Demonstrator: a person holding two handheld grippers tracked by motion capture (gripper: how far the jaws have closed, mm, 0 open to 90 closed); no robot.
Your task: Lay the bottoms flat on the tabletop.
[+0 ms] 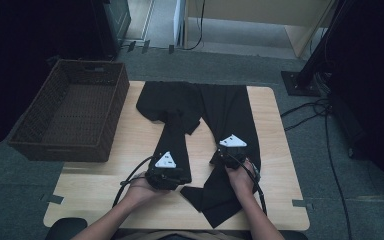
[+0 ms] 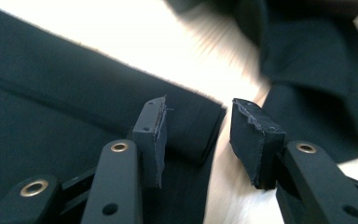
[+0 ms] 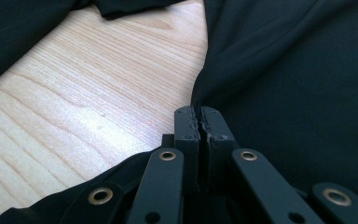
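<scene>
Black trousers (image 1: 215, 115) lie spread on the wooden surface (image 1: 130, 135), waistband at the far edge and the two legs running back toward the person. In the left gripper view the fingers (image 2: 151, 140) stand apart, released, with the hem corner of one trouser leg lying between them on the surface but not pinched by either pad. That leg looks folded back on itself, and the release reads as the corner being set down where the fold should end. In the right gripper view the fingers (image 3: 199, 128) are clenched tight together at the edge of the other trouser leg; whether a fold of cloth is nipped between them I cannot tell, though the cloth bunches right at their tips, so a pinch on the edge seems likely, perhaps to hold that leg steady or ready to lift.

From above, the left gripper (image 1: 166, 172) sits low over the near end of the left leg, its hand (image 1: 140, 187) cupped behind it, forearm coming in from the bottom edge. The right gripper (image 1: 228, 150) rests on the right leg a little farther forward, its hand (image 1: 241, 177) gripping from behind, both pointing away from the person. A brown wicker basket (image 1: 27, 132) stands at the surface's left side, well apart from the trousers, probably their destination once folded.
</scene>
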